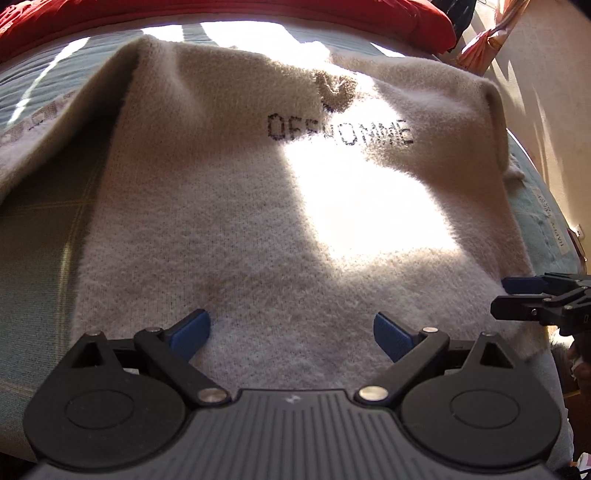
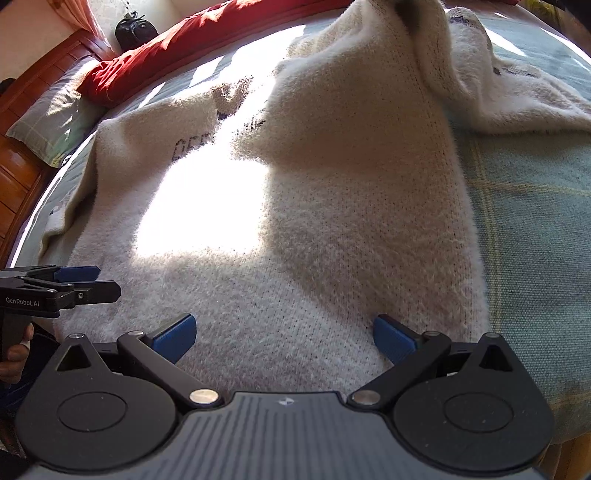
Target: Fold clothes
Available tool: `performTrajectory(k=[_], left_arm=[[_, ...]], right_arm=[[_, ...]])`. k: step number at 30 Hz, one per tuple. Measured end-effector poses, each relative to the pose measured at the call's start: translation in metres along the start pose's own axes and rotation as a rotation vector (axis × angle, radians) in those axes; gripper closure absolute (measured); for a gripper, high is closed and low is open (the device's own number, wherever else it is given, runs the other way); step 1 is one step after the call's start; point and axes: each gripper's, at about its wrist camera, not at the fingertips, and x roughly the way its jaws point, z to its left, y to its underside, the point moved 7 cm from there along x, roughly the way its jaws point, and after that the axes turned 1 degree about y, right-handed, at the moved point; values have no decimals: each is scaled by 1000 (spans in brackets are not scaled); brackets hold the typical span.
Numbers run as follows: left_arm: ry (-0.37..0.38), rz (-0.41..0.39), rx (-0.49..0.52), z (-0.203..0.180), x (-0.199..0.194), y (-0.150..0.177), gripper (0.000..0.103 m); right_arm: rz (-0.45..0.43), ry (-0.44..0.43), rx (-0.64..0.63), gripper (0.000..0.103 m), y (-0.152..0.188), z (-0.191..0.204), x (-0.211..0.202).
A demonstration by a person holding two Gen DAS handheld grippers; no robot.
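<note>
so the cream knit sweater (image 1: 258,229) lies spread on the green checked bedcover (image 1: 33,258), filling the middle of both frames, printed lettering (image 1: 338,130) toward the top. one sleeve (image 2: 362,122) is already folded in over the chest at upper centre of the right wrist view; the other side looks rumpled at the upper left of that frame. red blanket (image 1: 221,18) along the top edge.

judgement: next step is gripping the hem. take both corners level, bite through both layers, lift together so the fold stays square.

left gripper (image 1: 291,332) hovers low over the hem at bottom centre, jaws spread wide, holding nothing. right gripper (image 2: 284,338) same: spread, empty, over the hem near the sweater's side edge. each shows in the other's frame edge, side by side.
</note>
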Motion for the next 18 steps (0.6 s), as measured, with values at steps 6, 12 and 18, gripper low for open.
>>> performTrajectory(k=[6, 12, 18], left_arm=[[-40, -53, 3, 6, -20, -22, 8], [8, -134, 69, -17, -18, -72, 8], [59, -168, 76, -24, 7, -109, 8]], right_arm=[[-25, 11, 25, 0, -12, 3, -9], [-143, -5, -74, 0, -59, 18, -19], [-223, -81, -148, 0, -111, 34, -5]])
